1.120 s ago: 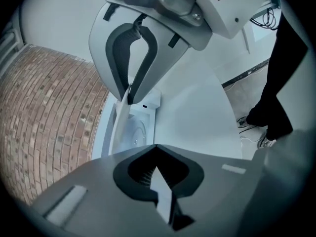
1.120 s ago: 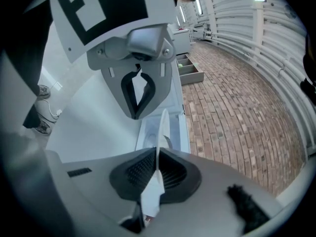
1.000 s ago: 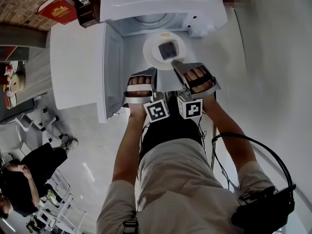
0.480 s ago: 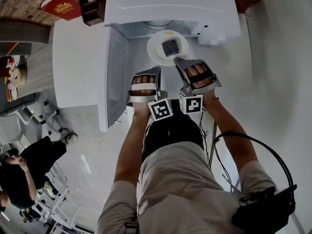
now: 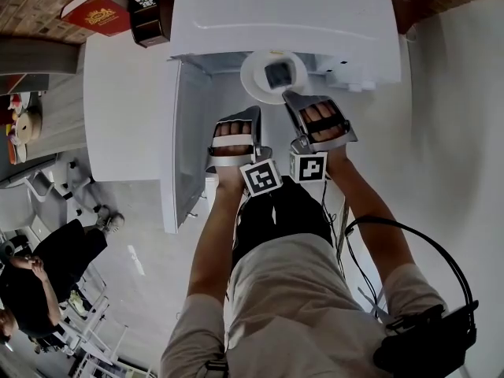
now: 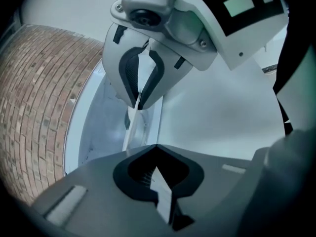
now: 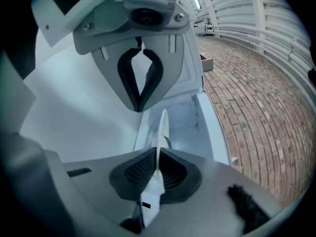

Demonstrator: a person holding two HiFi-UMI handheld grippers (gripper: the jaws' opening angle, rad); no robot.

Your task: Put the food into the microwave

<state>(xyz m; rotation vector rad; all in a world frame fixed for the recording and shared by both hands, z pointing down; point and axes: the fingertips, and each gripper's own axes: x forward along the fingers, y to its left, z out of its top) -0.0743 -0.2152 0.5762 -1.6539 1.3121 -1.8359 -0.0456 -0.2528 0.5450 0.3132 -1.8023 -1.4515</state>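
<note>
A white plate (image 5: 253,83) with a dark square piece of food (image 5: 277,74) hangs at the mouth of the white microwave (image 5: 283,14), partly under its top. The microwave door (image 5: 185,140) stands swung open to the left. My left gripper (image 5: 252,113) is shut on the plate's near-left rim. My right gripper (image 5: 289,97) is shut on its near-right rim. In the left gripper view the thin plate edge (image 6: 129,130) runs between the jaws of that gripper (image 6: 145,132). In the right gripper view the plate edge (image 7: 161,127) is pinched by that gripper (image 7: 150,130), with the cavity beyond.
The microwave stands on a white counter (image 5: 118,93). A red box (image 5: 96,10) and a black box (image 5: 146,14) lie at its back left. A person (image 5: 39,282) sits at the lower left near a wire rack. Brick floor (image 7: 256,107) shows to the right.
Both grippers have carried the plate forward and a little down. It has gone from in front of the opening to the cavity's mouth.
</note>
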